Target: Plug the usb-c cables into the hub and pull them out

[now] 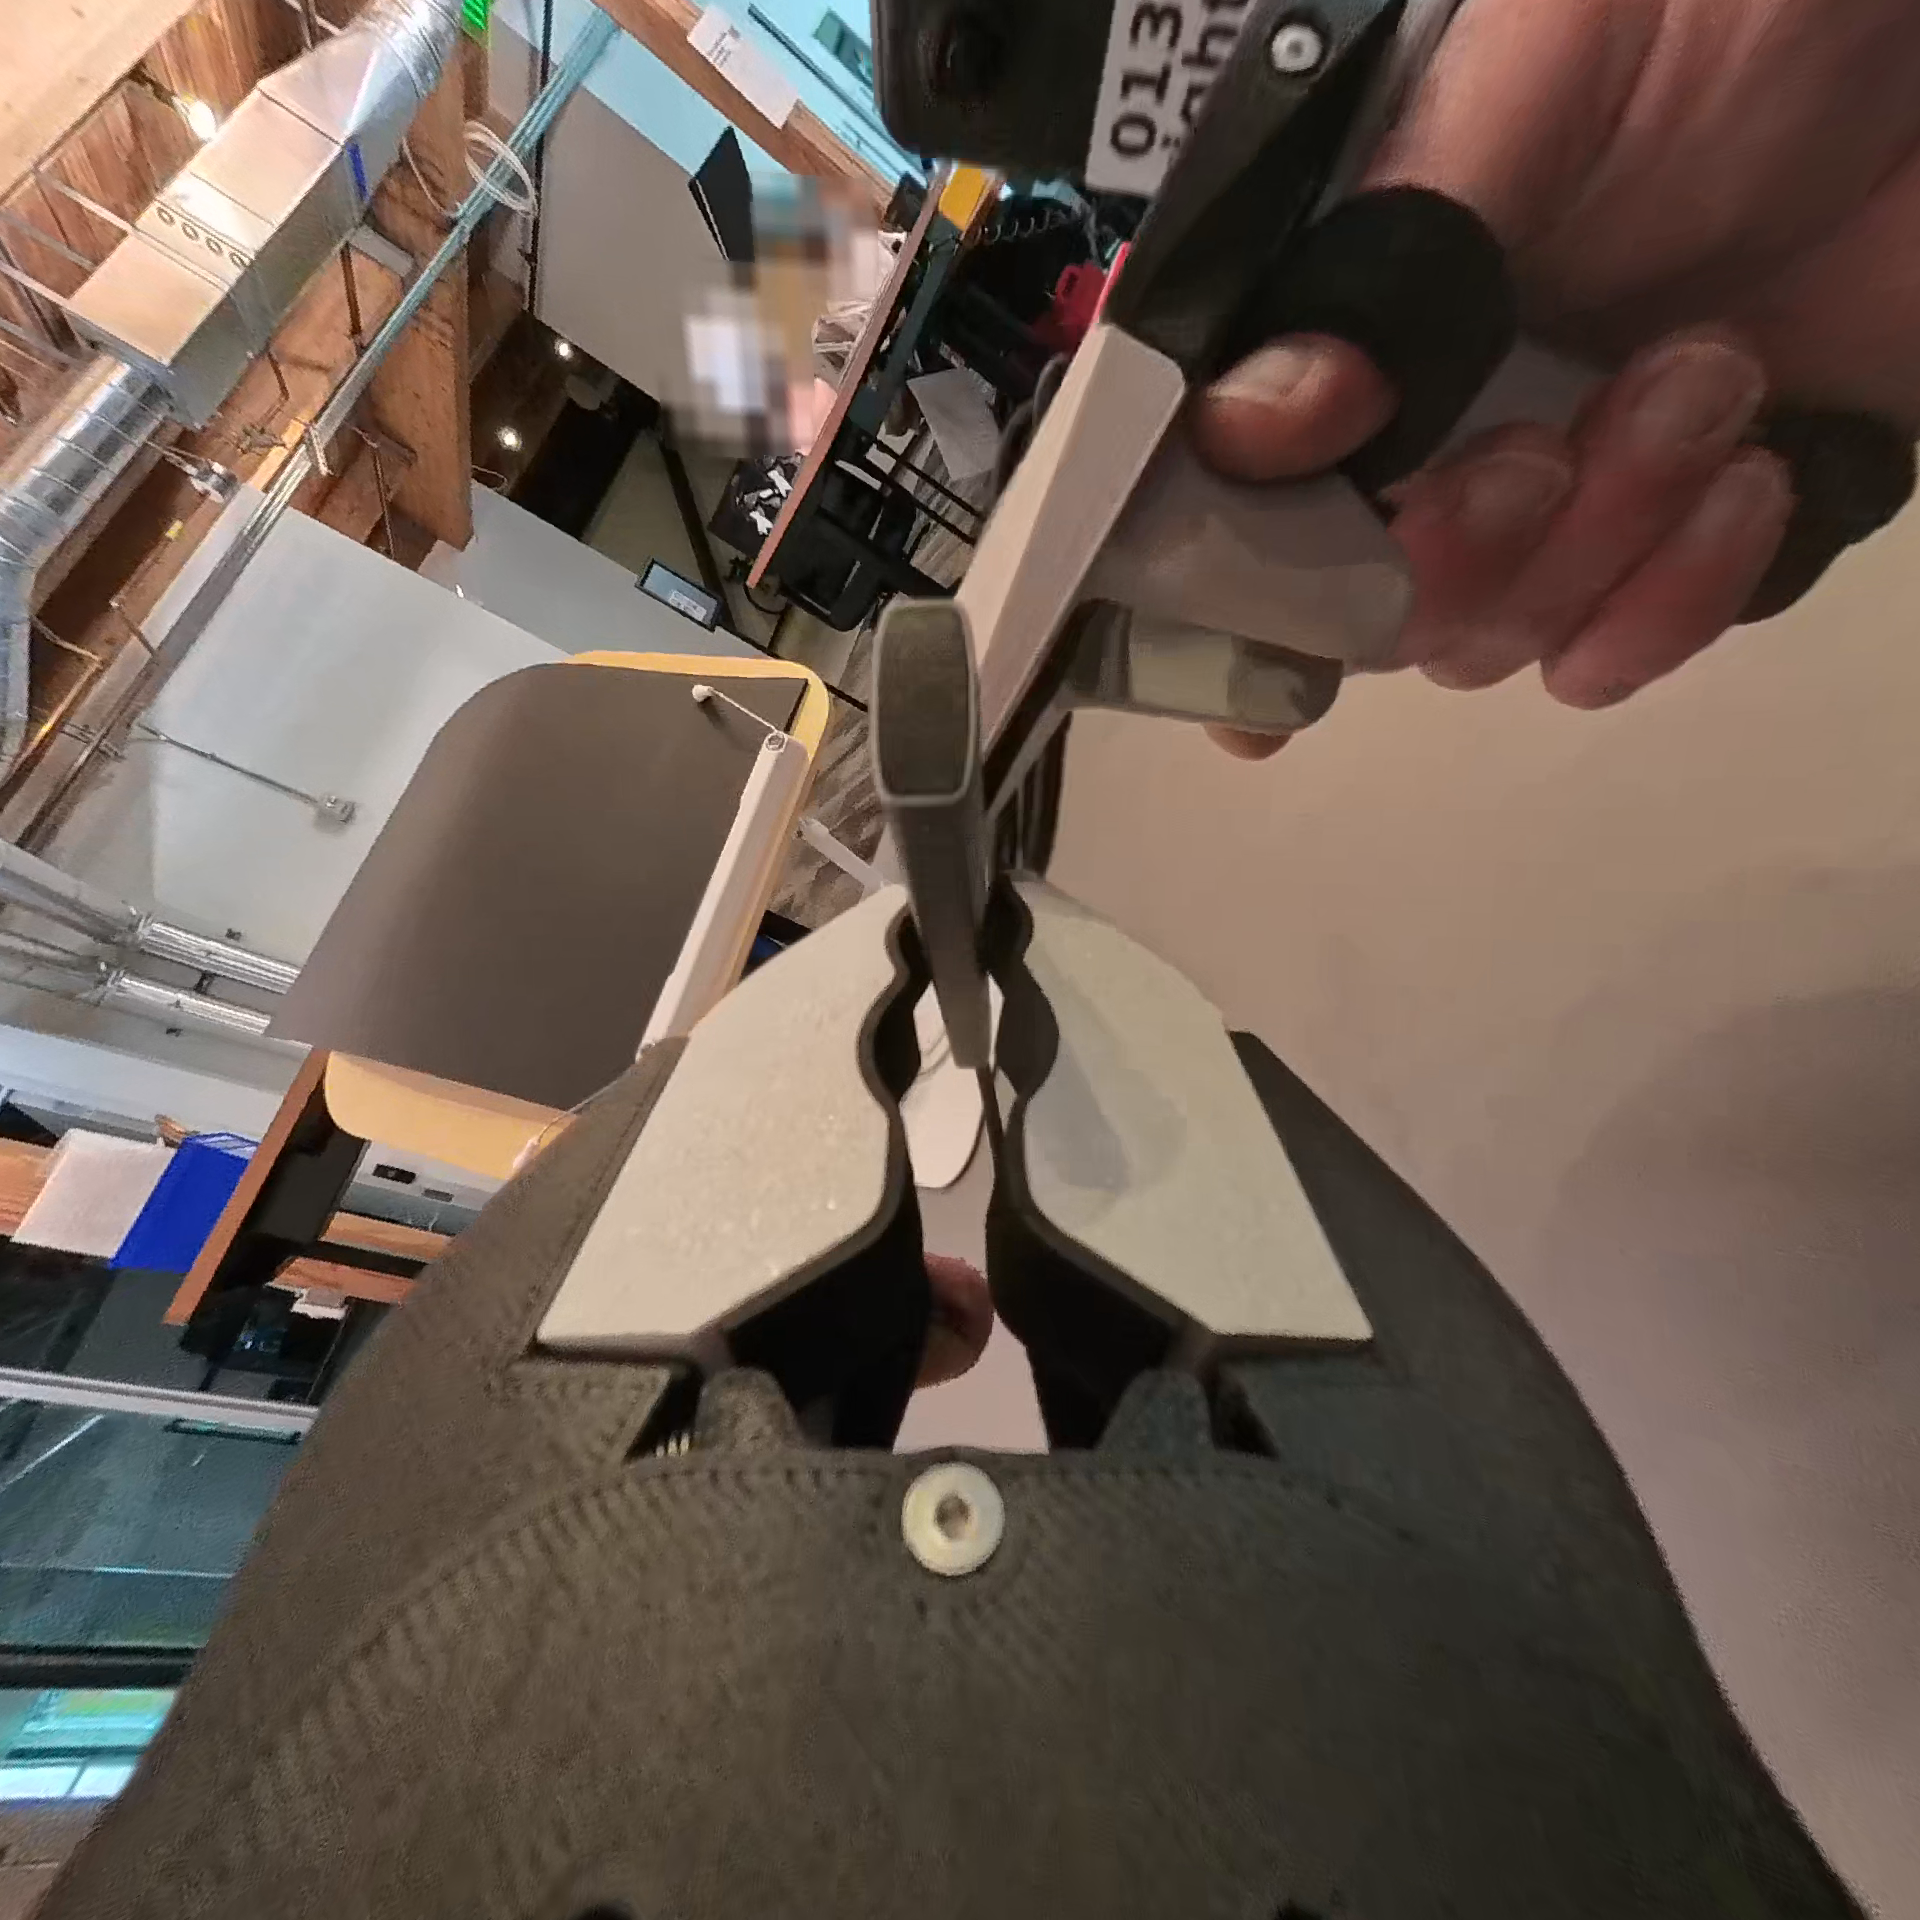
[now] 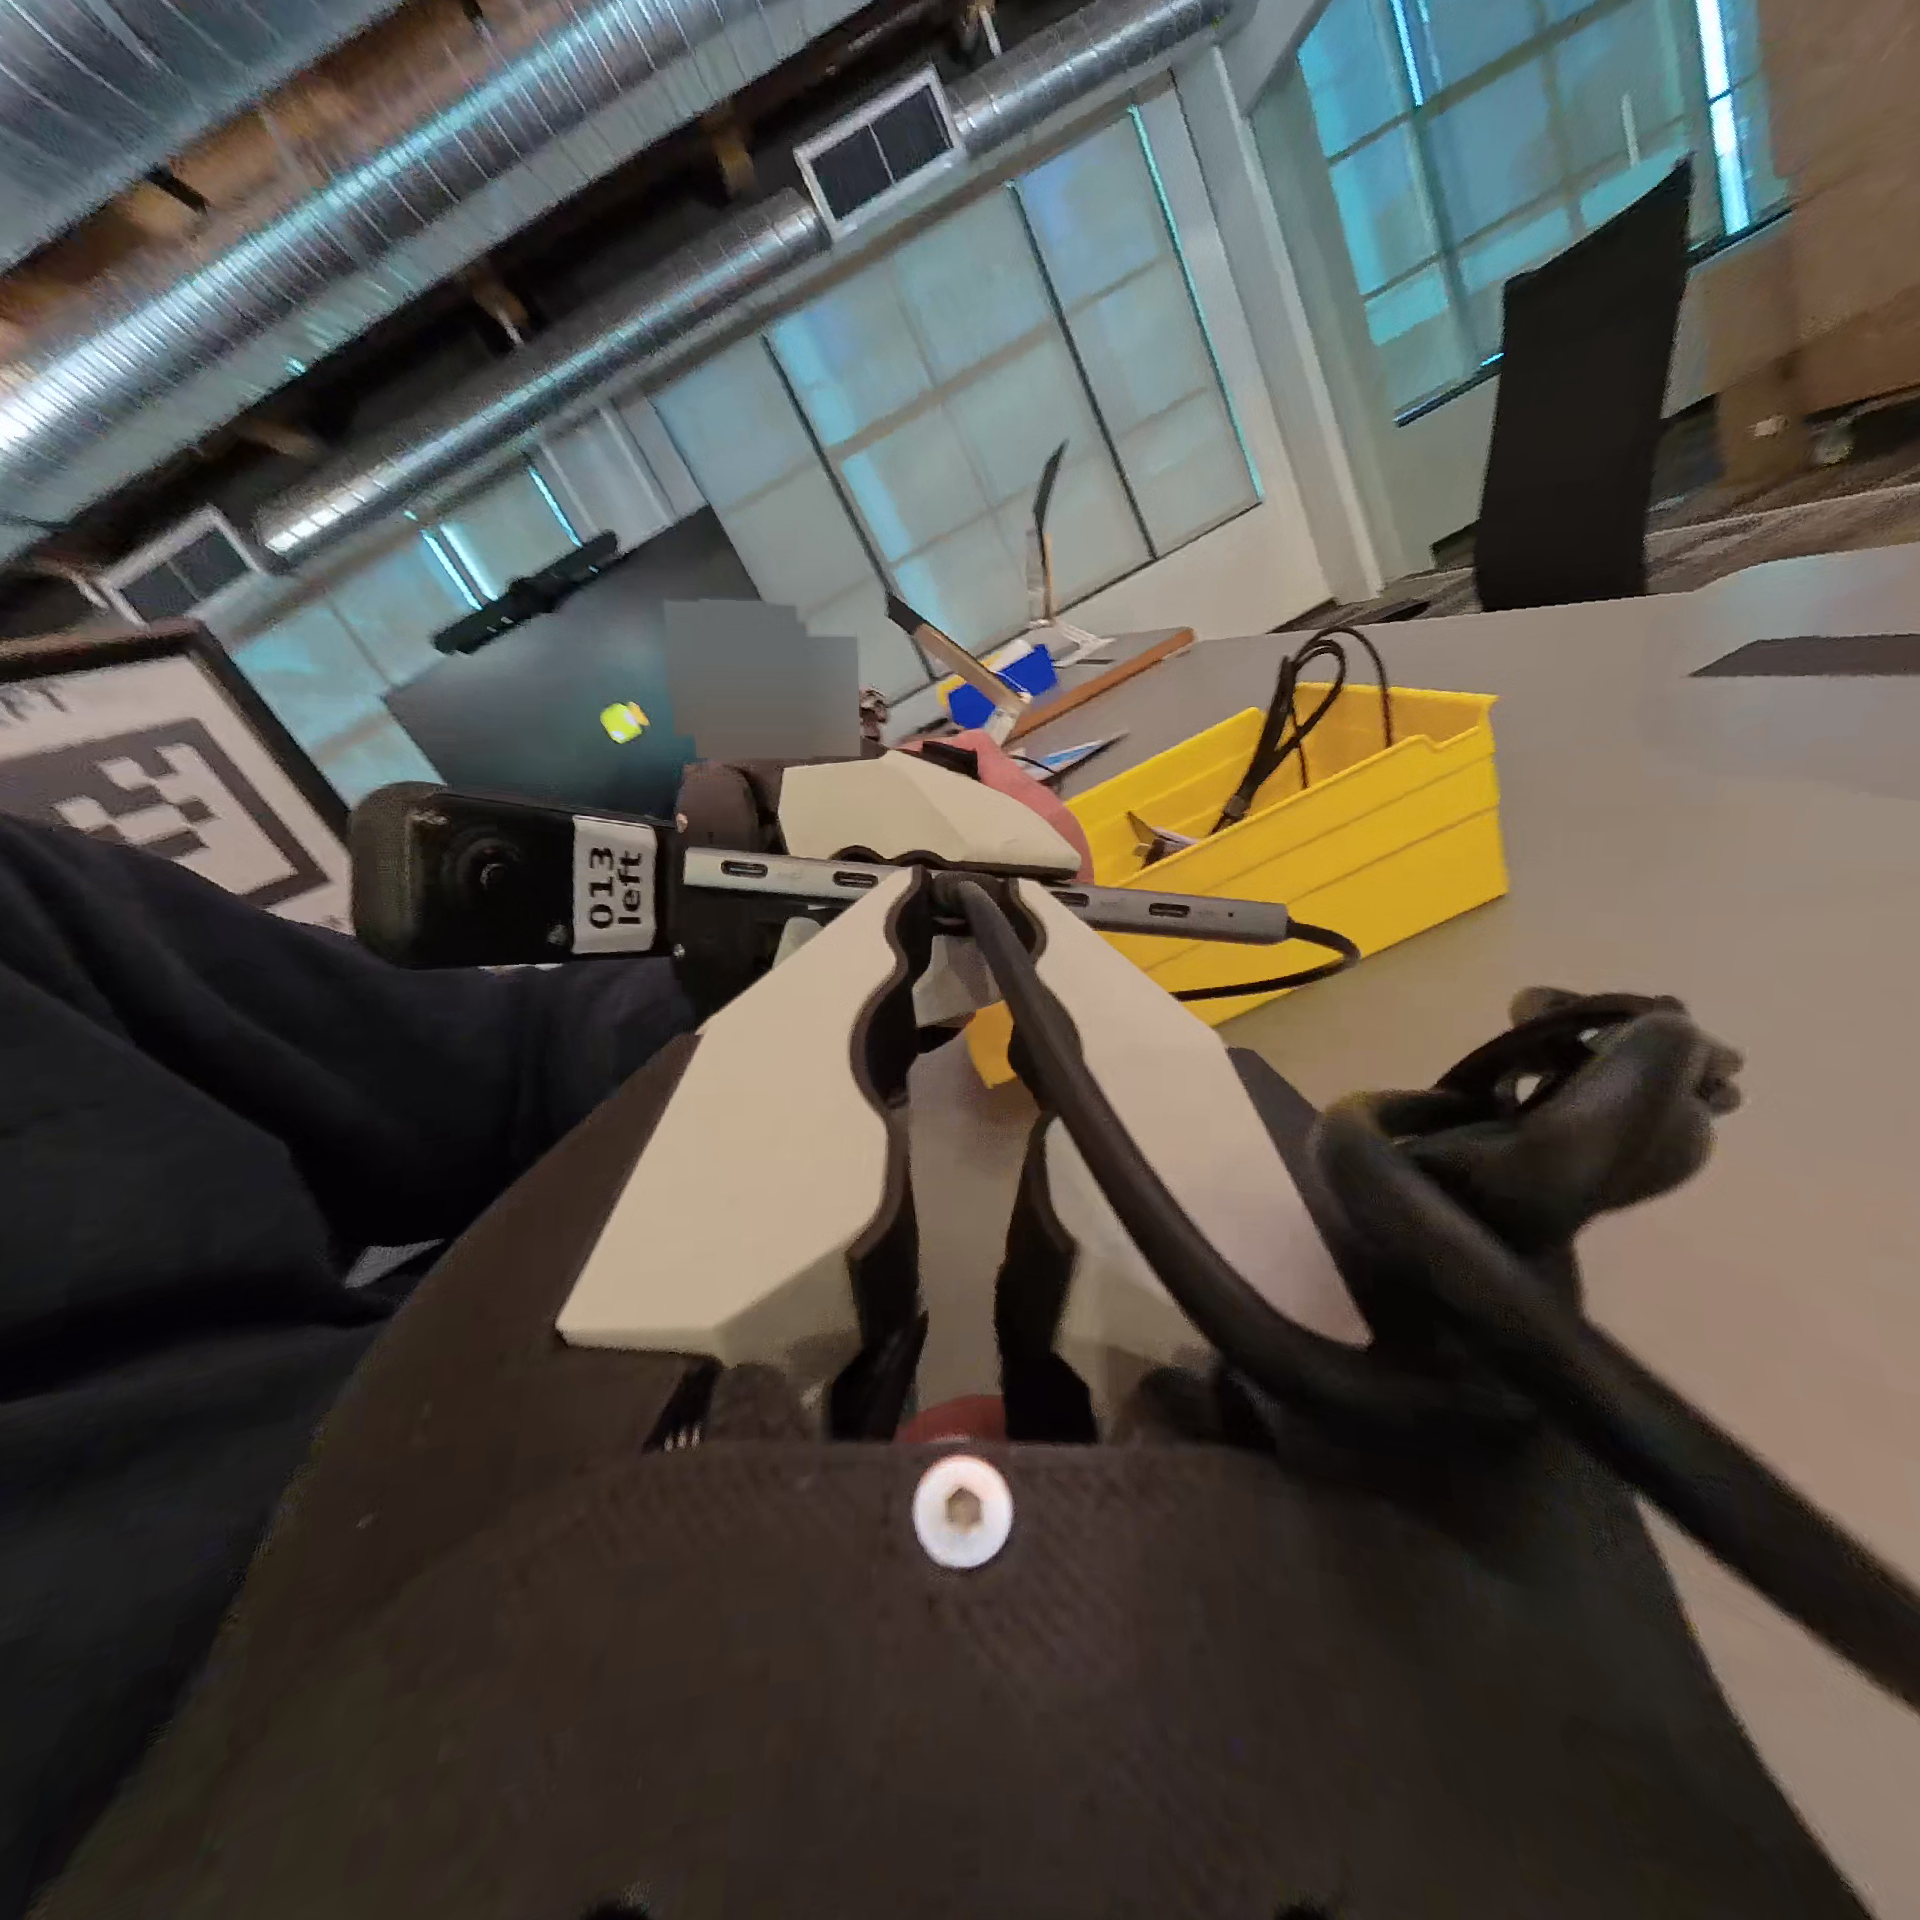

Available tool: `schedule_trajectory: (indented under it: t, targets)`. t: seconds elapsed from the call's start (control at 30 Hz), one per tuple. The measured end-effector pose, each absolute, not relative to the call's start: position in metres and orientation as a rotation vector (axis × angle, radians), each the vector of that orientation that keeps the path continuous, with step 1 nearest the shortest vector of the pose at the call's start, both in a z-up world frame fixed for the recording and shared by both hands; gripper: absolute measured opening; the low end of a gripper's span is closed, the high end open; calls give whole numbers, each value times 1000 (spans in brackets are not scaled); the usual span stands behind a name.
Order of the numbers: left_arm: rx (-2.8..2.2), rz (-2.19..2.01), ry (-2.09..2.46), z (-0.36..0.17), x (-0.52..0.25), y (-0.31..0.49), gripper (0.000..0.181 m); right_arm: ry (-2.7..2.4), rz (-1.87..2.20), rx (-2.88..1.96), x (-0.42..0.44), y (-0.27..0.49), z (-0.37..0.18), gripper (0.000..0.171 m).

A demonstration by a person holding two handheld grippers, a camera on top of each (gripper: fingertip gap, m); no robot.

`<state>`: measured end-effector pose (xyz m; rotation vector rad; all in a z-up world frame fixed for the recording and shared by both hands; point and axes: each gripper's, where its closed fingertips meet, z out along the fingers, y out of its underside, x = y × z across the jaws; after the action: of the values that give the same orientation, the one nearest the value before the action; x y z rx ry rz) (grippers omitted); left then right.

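Observation:
My left gripper [image 1: 951, 925] is shut on a slim grey usb-c hub [image 1: 930, 727], seen end-on and held above the table. In the right wrist view the hub [image 2: 1174, 912] is a thin bar with several ports along its side, held between the left gripper's white fingers [image 2: 935, 816]. My right gripper [image 2: 961, 899] is shut on the plug end of a black usb-c cable [image 2: 1049, 1049], pressed against the hub's side at a middle port. I cannot tell how deep the plug sits. The cable's coiled bundle [image 2: 1517, 1122] hangs over my right gripper.
A yellow bin [image 2: 1351, 821] with more black cables stands on the grey table [image 2: 1714, 935] behind the hub. The hub's own black lead [image 2: 1288, 966] curves down to the table. A person's dark sleeve [image 2: 208, 1091] fills the left. A hand [image 1: 1610, 364] holds the right gripper. Left and right tips are no more than a few centimetres apart.

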<state>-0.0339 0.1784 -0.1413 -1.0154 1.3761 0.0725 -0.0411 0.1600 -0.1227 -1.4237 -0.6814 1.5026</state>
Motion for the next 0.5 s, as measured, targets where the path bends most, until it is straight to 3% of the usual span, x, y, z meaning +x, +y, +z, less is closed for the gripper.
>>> schedule_trajectory:
  t: [0.5]
  targets:
    - [-954,70,1324,-129,-31,163,10,-671,1550,-1395,-40,158,-121,10]
